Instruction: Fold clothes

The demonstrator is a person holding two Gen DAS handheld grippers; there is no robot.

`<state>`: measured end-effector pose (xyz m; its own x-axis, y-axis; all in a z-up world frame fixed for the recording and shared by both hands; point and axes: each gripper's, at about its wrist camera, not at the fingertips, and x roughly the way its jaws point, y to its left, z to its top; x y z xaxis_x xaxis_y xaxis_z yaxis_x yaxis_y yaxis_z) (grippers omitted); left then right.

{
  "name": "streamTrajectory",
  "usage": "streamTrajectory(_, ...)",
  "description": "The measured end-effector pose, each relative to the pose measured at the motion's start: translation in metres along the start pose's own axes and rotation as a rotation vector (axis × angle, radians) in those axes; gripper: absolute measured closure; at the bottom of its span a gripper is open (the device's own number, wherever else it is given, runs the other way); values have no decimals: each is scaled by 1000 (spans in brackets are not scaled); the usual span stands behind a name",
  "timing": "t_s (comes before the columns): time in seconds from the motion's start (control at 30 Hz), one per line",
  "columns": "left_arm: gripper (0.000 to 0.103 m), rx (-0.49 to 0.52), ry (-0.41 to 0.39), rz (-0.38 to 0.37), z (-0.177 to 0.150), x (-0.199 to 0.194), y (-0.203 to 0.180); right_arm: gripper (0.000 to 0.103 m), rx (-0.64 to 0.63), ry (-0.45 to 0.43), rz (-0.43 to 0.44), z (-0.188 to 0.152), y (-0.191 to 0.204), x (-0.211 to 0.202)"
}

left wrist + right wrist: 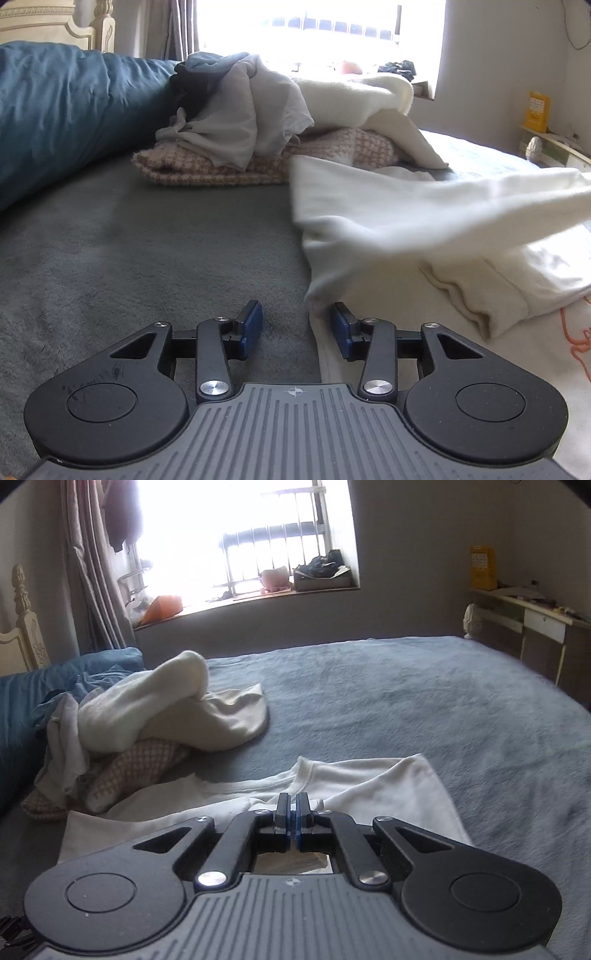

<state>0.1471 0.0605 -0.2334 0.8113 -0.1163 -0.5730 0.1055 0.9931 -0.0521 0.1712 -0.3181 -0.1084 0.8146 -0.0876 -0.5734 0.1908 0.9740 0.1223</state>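
A white T-shirt (369, 786) lies spread on a grey-blue bed (406, 686), near the bed's near edge, as two hand-held grippers work at it. The right hand-held gripper (293, 812) has its blue-padded jaws pressed together with no gap showing; white fabric sits right at the tips, by the shirt's collar, but whether any cloth is pinched between the pads cannot be told from this view. In the left wrist view, a blurred fold of the white T-shirt (424, 221) stands lifted off the bed toward the right side of the frame, with an orange print showing at the shirt's lower right. The left hand-held gripper (297, 325) rests low over the bed cover with its jaws partly apart, empty, and the shirt's edge running just beside its right-hand pad; the left-hand pad lies over bare cover. Farther back, toward the head of the bed, a heap of unfolded clothes waits: a grey garment (229, 114) draped over a pink houndstooth knit (221, 166), with a cream garment (155, 705) slumped across both. A blue duvet (62, 110) is bunched along the bed's left side, next to a cream headboard (26, 635). A bright window (243, 528) and a desk (535, 616) stand beyond the bed's far edge.
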Motion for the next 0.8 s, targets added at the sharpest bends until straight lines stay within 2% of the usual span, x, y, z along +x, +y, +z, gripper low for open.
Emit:
streamTrajectory(0.27, 60, 47, -9, -5, 6, 7, -11, 101, -96, -50, -100, 11, -17, 0)
streamTrajectory(0.4, 60, 64, -5, -19, 3, 5, -17, 101, -135, -58, -147, 2, -26, 3)
streamTrajectory(0.6, 60, 89, -3, -27, 2, 4, -23, 101, -146, 66, -208, -32, -45, 43)
streamTrajectory(0.67, 60, 90, -3, -34, 3, 4, -24, 101, -126, 38, -197, -24, -45, 42)
streamTrajectory(0.8, 60, 94, -6, -47, 4, 0, -29, 101, -168, -83, -179, 3, -34, 22)
